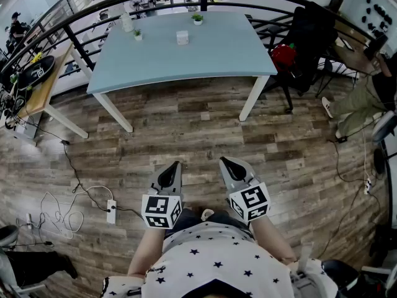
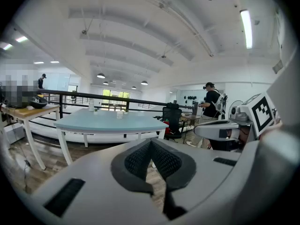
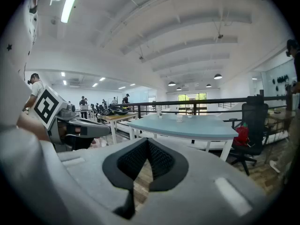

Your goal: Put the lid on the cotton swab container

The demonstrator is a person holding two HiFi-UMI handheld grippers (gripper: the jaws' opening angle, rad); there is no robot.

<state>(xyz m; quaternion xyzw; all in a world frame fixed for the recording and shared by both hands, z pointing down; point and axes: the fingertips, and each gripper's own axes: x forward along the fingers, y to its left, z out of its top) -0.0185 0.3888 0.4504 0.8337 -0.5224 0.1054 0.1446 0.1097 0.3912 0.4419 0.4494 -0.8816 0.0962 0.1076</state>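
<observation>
A small white container (image 1: pixel 182 38) stands near the far middle of the light blue table (image 1: pixel 205 58); from here I cannot tell a lid apart from it. It shows tiny in the left gripper view (image 2: pixel 119 114) and the right gripper view (image 3: pixel 179 118). Both grippers are held close to my body over the wooden floor, well short of the table. My left gripper (image 1: pixel 172 166) is shut and empty, its pads (image 2: pixel 140 158) meeting. My right gripper (image 1: pixel 226 162) is shut and empty too, its pads (image 3: pixel 159 159) together.
On the table also stand a bottle (image 1: pixel 126 22) and two small potted plants (image 1: pixel 197 18). A black chair (image 1: pixel 307 39) with a red bag (image 1: pixel 284 56) is at the table's right. A wooden desk (image 1: pixel 43 85) stands left. A power strip (image 1: pixel 111 211) and cables lie on the floor.
</observation>
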